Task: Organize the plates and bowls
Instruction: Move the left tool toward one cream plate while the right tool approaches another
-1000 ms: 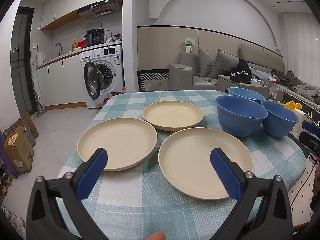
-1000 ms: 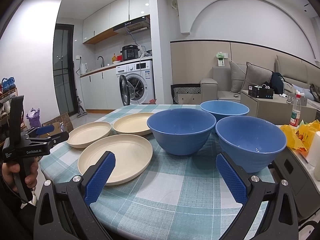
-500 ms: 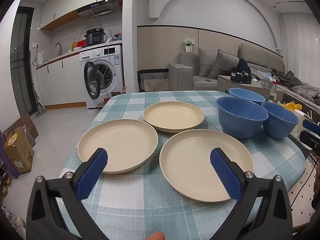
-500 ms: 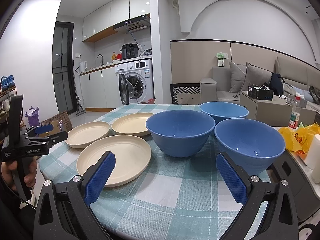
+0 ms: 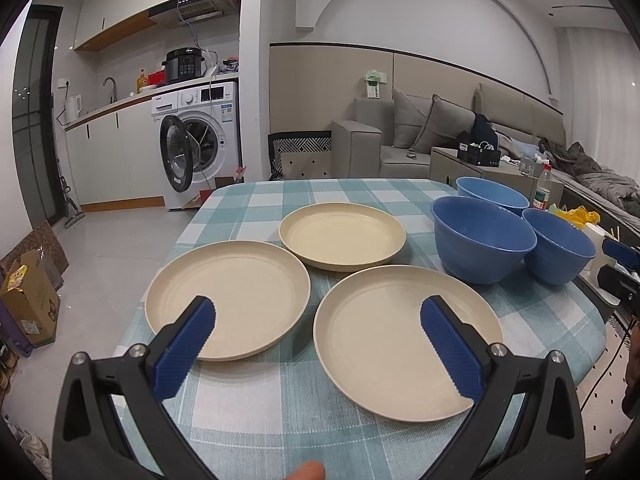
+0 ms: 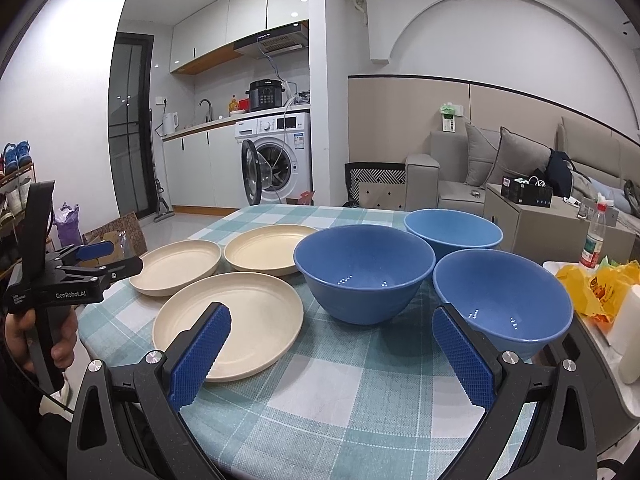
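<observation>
Three cream plates lie on the checked tablecloth: a left plate (image 5: pixel 228 296), a far plate (image 5: pixel 342 236) and a near plate (image 5: pixel 404 340). Three blue bowls stand to their right: a middle bowl (image 5: pixel 482 246), a far bowl (image 5: pixel 492 194) and a right bowl (image 5: pixel 560 250). My left gripper (image 5: pixel 316 340) is open and empty, above the near edges of the left and near plates. My right gripper (image 6: pixel 332 348) is open and empty, in front of the middle bowl (image 6: pixel 364 274) and the right bowl (image 6: pixel 502 300). The near plate (image 6: pixel 228 324) is at its left finger.
The table (image 5: pixel 280 420) has a teal and white checked cloth. A yellow bag (image 6: pixel 604 284), a white roll (image 6: pixel 630 336) and a bottle (image 6: pixel 596 240) sit beside the table on the right. A washing machine (image 5: pixel 200 140) with its door open and a sofa (image 5: pixel 420 136) stand beyond.
Both grippers have drawn back slightly and risen a little, so plates and bowls sit a bit lower in view. Nothing on the table has moved.
</observation>
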### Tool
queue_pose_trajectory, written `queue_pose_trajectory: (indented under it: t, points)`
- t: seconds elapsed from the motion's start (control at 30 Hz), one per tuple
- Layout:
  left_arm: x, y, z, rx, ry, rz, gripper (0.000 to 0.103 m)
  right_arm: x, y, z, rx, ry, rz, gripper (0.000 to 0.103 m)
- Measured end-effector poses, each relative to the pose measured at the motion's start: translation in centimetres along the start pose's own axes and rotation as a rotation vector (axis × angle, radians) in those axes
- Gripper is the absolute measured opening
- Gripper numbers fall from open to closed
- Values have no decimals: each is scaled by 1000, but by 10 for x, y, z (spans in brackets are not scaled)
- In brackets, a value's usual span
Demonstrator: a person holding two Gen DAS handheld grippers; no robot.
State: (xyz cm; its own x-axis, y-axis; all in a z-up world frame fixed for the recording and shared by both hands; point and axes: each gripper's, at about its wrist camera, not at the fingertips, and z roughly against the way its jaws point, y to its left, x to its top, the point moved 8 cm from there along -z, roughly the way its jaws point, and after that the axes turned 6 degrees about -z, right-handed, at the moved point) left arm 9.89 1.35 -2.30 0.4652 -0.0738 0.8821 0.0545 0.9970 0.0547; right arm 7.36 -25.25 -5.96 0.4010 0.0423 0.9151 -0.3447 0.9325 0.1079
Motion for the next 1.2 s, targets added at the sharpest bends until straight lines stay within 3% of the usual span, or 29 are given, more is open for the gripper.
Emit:
queue_pose_trajectory:
  t: [0.43, 0.73, 1.2]
  points:
    - [17, 22, -13, 20, 31, 27, 103, 22, -2, -23, 41, 81, -24, 103]
    - [28, 30, -23, 47, 24, 8, 103, 46, 4, -36, 43, 69, 11, 103]
    - [48, 40, -49, 46, 86, -2, 103, 81, 11, -63, 50, 93, 47, 103]
